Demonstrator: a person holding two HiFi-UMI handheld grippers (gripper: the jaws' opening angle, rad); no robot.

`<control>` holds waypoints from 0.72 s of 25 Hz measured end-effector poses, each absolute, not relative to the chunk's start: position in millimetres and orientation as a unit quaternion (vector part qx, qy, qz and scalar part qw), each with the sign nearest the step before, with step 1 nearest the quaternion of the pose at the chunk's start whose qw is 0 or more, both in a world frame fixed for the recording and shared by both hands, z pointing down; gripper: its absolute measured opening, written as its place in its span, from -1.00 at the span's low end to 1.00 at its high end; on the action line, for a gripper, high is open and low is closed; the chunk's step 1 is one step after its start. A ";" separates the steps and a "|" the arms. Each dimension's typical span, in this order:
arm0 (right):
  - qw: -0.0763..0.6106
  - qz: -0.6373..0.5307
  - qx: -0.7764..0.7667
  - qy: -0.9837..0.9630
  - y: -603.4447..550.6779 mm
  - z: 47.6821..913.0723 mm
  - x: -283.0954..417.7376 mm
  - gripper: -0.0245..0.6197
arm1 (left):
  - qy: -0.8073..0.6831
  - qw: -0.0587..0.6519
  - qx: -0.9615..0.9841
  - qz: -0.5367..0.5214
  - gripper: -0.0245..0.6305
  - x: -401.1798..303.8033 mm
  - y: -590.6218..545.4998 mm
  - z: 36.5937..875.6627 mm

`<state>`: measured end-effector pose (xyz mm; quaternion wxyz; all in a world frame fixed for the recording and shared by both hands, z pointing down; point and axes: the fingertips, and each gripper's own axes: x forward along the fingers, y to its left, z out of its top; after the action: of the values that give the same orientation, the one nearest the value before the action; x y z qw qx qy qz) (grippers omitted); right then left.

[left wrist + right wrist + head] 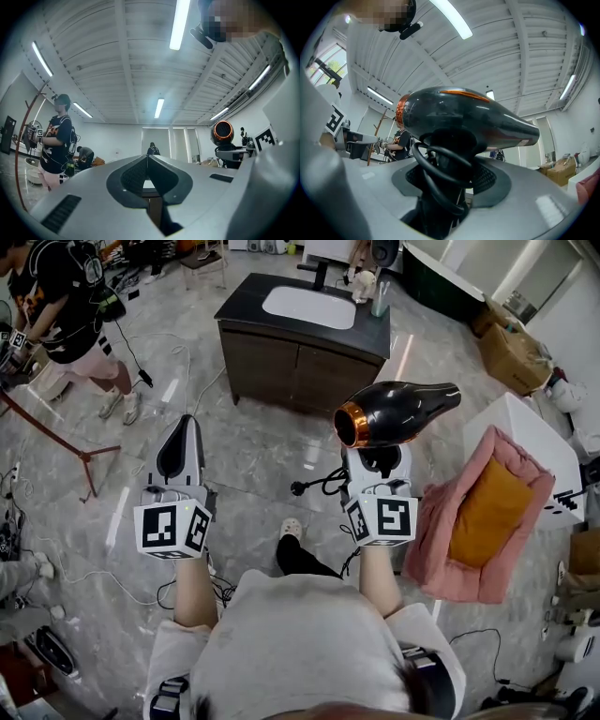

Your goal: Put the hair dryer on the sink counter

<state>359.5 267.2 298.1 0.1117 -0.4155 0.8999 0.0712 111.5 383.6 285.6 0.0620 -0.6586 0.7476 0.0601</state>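
A black hair dryer [396, 412] with an orange ring round its mouth is held up in front of me, barrel level and mouth pointing left. My right gripper [379, 457] is shut on its handle. In the right gripper view the dryer [464, 117] fills the middle, its handle and looped cord between the jaws of that gripper [449, 183]. The cord's plug [300, 488] hangs to the left. My left gripper [187, 424] is shut with nothing in it, its tips meeting [147, 157]. The dark sink counter [244, 307] with a white basin [309, 307] stands ahead across the floor.
A cup [380, 298] stands on the counter's right end. A pink cushioned bed [483, 517] leans by a white box [525, 437] at my right. A person [70, 306] stands at the far left beside a red rack [56, 432]. Cardboard boxes [511, 352] sit at the back right.
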 end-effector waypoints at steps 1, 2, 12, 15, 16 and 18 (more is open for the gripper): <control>0.112 0.073 -0.413 0.901 254.5 296.0 354.8 -0.15 | 0.749 0.063 -0.657 0.061 -0.90 107.8 371.9 283.5; 0.112 0.074 -0.411 0.902 241.9 294.5 350.4 -0.15 | 0.751 0.063 -0.655 0.061 -0.90 104.5 360.4 281.9; 0.114 0.089 -0.391 0.909 126.4 286.6 317.3 -0.15 | 0.761 0.076 -0.640 0.080 -0.90 77.1 251.2 273.8; 0.116 0.091 -0.385 0.911 103.0 286.9 315.4 -0.15 | 0.764 0.079 -0.635 0.083 -0.90 76.4 229.7 275.3; 0.116 0.092 -0.384 0.911 96.8 287.3 314.2 -0.15 | 0.764 0.079 -0.634 0.082 -0.90 76.0 224.3 276.0; 0.118 0.089 -0.383 0.912 85.4 289.3 309.8 -0.15 | 0.766 0.078 -0.633 0.079 -0.90 73.0 215.0 277.2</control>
<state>309.8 85.4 289.3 0.1179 -0.3825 0.9121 0.0890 73.0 215.0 277.2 0.0781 -0.6332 0.7660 0.0789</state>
